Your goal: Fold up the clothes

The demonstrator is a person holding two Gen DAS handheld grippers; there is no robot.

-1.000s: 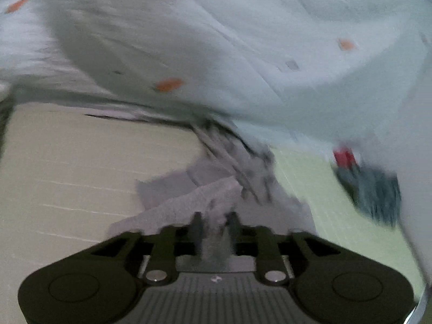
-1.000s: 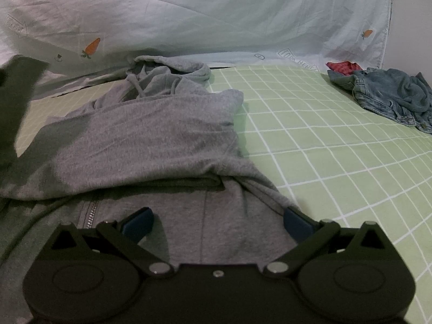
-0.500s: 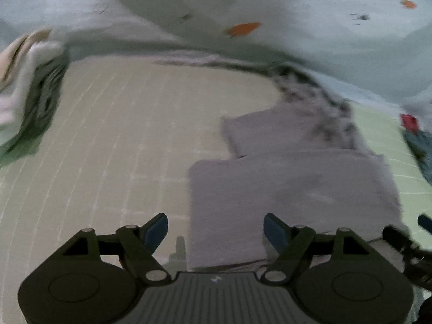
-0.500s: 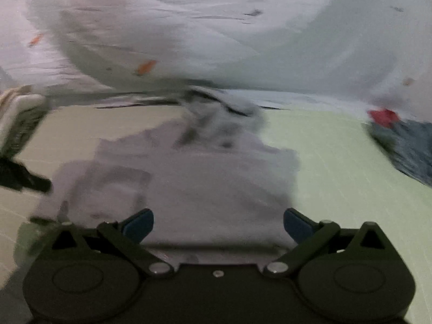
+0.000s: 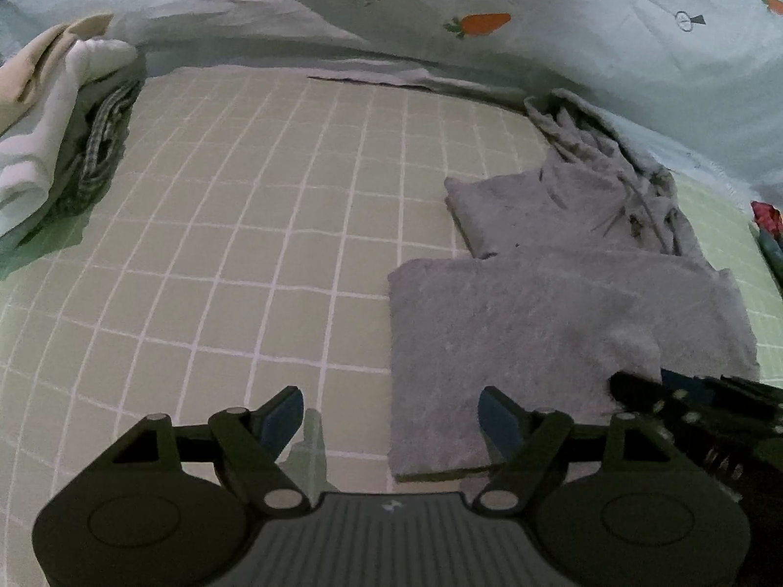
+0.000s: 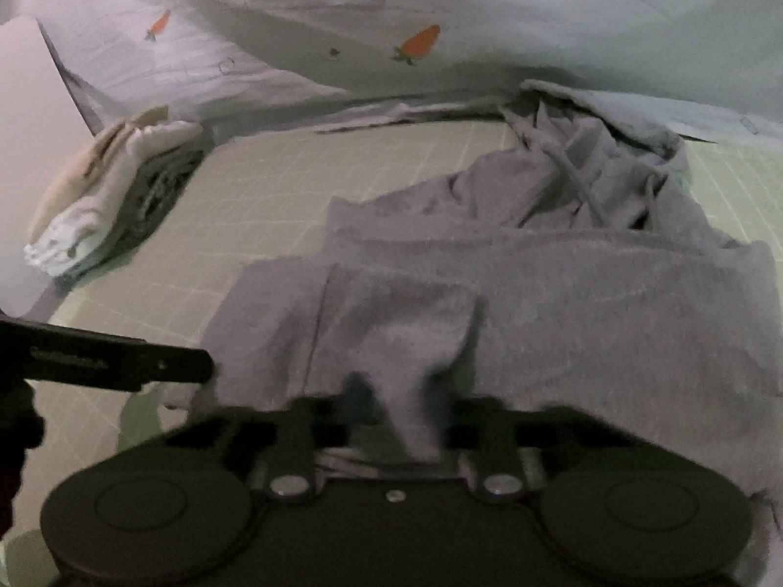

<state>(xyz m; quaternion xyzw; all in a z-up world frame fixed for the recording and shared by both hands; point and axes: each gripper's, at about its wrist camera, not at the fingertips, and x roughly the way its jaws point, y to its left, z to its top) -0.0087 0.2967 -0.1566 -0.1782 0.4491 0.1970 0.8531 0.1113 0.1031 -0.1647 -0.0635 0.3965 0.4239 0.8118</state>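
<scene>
Fabric of the grey hoodie point(image 6: 563, 303) seems pinched in the just-closed right hand-held gripper point(image 6: 403, 411); the left hand-held gripper point(image 5: 391, 420) gapes empty over the bed point(image 5: 244, 244).

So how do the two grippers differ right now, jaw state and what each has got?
The left gripper stands open with nothing between its fingers, over the hoodie's near left edge; the right gripper is shut on a fold of the grey hoodie, its jaws having just been closing. The left one's blue pads show bare; the right one's are buried in cloth. Both point down at the same hoodie on the checked sheet.
</scene>
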